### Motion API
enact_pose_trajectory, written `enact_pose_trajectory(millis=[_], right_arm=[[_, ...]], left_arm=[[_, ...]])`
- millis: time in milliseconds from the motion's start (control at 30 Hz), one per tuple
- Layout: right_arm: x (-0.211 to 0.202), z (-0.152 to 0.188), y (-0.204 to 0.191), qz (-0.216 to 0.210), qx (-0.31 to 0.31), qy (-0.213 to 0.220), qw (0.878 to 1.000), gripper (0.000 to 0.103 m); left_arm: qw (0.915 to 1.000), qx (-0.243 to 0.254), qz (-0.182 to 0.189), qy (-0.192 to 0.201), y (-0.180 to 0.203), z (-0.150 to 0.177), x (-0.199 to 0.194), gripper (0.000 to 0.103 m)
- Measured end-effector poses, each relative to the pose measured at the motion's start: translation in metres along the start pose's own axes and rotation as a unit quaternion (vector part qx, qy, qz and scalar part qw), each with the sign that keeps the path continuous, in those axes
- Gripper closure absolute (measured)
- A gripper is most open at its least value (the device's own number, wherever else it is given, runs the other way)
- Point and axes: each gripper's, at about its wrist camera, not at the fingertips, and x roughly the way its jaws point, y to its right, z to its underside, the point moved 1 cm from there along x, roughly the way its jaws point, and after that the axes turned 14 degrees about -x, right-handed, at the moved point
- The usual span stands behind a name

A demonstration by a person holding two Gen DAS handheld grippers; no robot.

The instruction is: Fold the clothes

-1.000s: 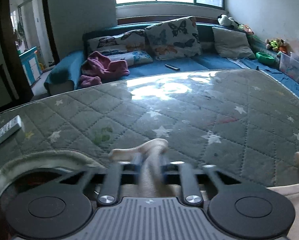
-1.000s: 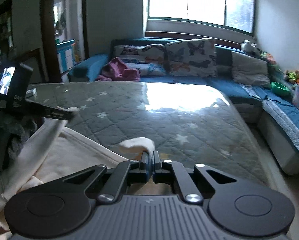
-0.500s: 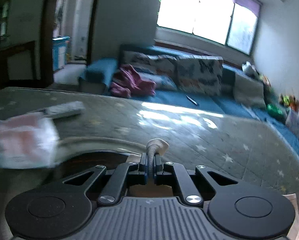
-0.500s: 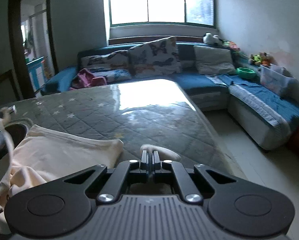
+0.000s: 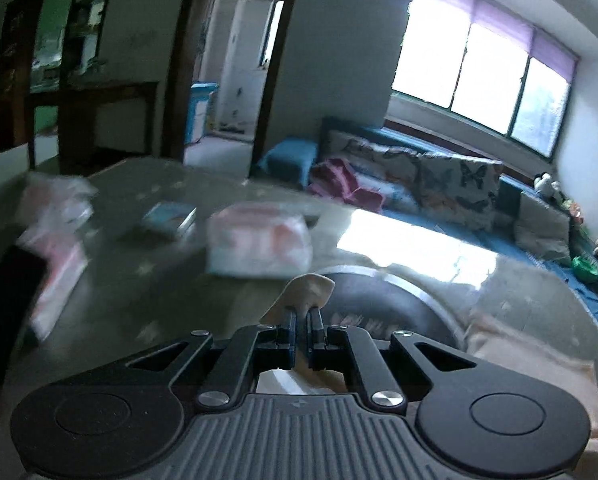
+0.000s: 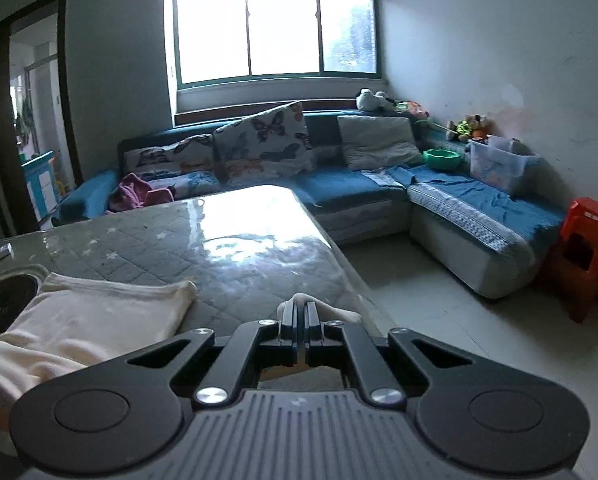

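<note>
A cream garment (image 6: 79, 320) lies spread on the grey quilted table (image 6: 235, 256), its body at the lower left of the right wrist view. My right gripper (image 6: 300, 307) is shut on a cream edge of it near the table's right edge. My left gripper (image 5: 302, 311) is shut on another cream corner (image 5: 309, 286), which sticks up past the fingertips. More of the garment (image 5: 511, 356) shows blurred at the lower right of the left wrist view.
A pink-and-white tissue pack (image 5: 259, 244), a small blue box (image 5: 171, 220) and plastic-wrapped packs (image 5: 55, 216) lie on the table's left side. A dark round inset (image 6: 7, 300) sits in the table. A blue corner sofa (image 6: 379, 184) and a red stool (image 6: 583, 252) stand beyond.
Both grippers have swung outwards with the garment in them: the left view turned left towards the tissue pack, the right view turned right towards the sofa and floor. The garment is stretched wider.
</note>
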Motion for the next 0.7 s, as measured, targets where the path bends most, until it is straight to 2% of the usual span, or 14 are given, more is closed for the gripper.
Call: enact_pose_trajectory(millis=[233,467,567,633,700], right_arm=[[0.008,0.036,0.002,0.014,-0.002,-0.067,0.998,0.099],[-0.001,0.051,0.013,0.038,-0.011,-0.101,0.994,0.096],[-0.004,0.052,0.020,0.052,-0.013,-0.104,0.993,0.093],[0.000,0.050,0.024,0.054,-0.012,-0.100,0.993,0.090],[0.006,0.048,0.027,0.053,-0.011,-0.097,0.994,0.083]], left_arm=[[0.9974,-0.009,-0.042,-0.057,-0.027,0.025,0.019,0.097],[0.9968,0.031,-0.047,-0.057,-0.025,0.028,0.007,0.086],[0.9969,0.053,-0.024,-0.053,-0.014,0.030,-0.005,0.086],[0.9963,0.068,0.004,-0.052,-0.002,0.033,-0.016,0.075],[0.9943,0.082,0.039,-0.055,0.013,0.038,-0.027,0.072]])
